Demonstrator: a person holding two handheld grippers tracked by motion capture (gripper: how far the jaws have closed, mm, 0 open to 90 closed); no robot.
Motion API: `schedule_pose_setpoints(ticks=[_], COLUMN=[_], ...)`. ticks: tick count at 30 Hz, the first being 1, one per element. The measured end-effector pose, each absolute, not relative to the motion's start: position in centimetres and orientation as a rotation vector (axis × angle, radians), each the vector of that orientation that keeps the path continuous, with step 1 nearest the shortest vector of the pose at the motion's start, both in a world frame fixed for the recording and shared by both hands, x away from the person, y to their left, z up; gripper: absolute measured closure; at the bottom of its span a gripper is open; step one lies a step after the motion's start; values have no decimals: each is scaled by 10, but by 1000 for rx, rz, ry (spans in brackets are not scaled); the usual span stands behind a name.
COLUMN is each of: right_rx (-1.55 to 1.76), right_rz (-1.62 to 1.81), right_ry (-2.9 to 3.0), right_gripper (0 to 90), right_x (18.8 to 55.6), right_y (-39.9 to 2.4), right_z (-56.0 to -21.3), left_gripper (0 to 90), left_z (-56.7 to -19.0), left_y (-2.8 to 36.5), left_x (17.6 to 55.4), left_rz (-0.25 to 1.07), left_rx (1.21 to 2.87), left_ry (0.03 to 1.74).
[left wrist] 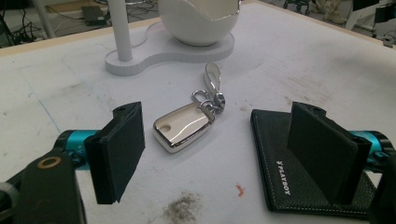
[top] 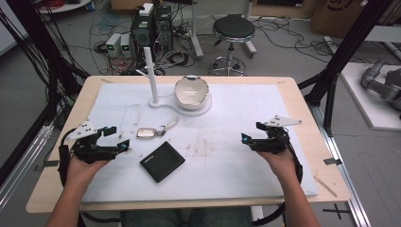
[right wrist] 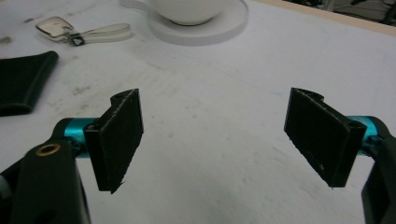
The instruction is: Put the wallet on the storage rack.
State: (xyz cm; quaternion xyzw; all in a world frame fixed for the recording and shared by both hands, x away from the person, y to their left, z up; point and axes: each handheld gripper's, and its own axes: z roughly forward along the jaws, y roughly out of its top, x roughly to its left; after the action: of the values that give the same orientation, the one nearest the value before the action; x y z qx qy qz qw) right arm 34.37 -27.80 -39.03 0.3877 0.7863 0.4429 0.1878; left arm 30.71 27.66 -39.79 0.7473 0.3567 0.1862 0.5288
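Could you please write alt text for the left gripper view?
The left hand-held gripper hovers open over a white mat, jaws framing a silver key fob. A black wallet lies right of it; a white bowl on a stand sits behind.

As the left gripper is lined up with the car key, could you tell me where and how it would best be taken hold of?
Probably across the two long sides of the car key, on its smooth silver body, coming down from above. It lies flat on the white mat, so only its narrow edges offer the jaws a hold. The ring and strap at its far end are loose and would swing. The left gripper is open and empty, and already faces it.
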Motion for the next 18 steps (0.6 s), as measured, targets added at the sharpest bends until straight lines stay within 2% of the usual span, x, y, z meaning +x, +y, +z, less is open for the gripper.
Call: schedule_pose_setpoints(ticks=[18], right_rx=[871], right_rz=[1316], right_ry=[2428], right_gripper=[201], right_x=[366], right_y=[-157], right_z=[-389], left_gripper=[195], left_z=[-395], left_y=[299], left_x=[292], left_rz=[503], left_rx=[1768], left_ry=[895])
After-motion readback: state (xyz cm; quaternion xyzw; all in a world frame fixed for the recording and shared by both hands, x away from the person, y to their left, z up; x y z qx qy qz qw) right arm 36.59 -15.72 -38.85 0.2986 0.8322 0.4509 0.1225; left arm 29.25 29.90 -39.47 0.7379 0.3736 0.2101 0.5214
